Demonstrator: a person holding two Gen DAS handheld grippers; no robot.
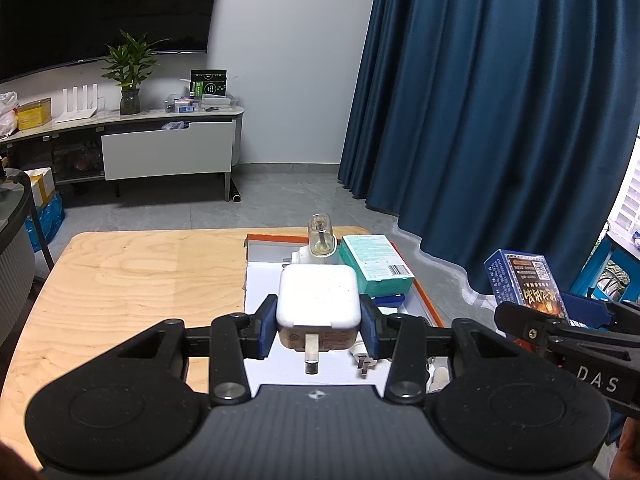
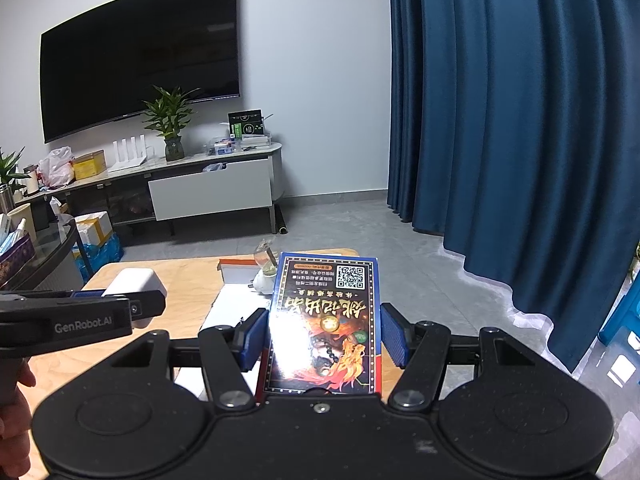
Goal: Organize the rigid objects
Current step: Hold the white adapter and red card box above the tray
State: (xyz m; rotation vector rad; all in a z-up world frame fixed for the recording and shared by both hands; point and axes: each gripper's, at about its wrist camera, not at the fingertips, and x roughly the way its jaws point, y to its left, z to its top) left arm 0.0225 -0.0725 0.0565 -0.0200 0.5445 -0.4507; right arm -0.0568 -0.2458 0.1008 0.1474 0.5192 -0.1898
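Left wrist view: the left tongs [image 1: 319, 322] were clamped on a white charger [image 1: 319, 300], held above the orange-edged tray [image 1: 427, 304] on the right part of the wooden worktop [image 1: 140, 280]. A teal box [image 1: 376, 264] and a small glass bottle [image 1: 320, 240] sat at the tray's far end. The charger's smooth sides could slip.

Right wrist view: the right tongs [image 2: 323, 336] held a blue box [image 2: 324, 320], though glare hid the left pad's contact, so it might tip. Beyond: grey floor, blue curtain [image 2: 520, 120], wall TV [image 2: 140, 52].
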